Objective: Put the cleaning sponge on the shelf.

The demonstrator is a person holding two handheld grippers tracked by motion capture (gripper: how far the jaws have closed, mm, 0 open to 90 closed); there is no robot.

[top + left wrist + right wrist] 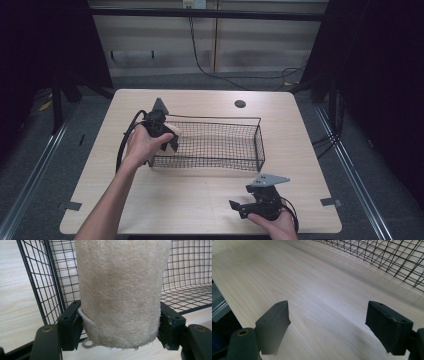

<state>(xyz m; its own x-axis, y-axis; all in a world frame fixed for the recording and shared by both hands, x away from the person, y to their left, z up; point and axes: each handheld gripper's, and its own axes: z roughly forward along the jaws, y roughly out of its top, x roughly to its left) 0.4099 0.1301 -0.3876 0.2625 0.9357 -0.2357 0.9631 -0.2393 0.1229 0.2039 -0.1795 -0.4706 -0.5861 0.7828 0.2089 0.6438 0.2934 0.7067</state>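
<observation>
A cream, fuzzy loofah-like roll (120,285) stands upright between the jaws of my left gripper (120,322), which is shut on its lower part. In the high view the left gripper (169,139) holds the roll (173,131) at the left end of a black wire basket (215,119), at its rim. Basket mesh (185,270) shows behind the roll. My right gripper (241,200) rests low over the table near the front right edge, jaws open with nothing between them. The right gripper (327,322) looks along bare wood toward the basket (387,257).
The light wood table (200,200) has a round dark cable hole (240,104) at the back, beyond the basket. Cables run over the floor behind the table. Dark frames stand at both sides.
</observation>
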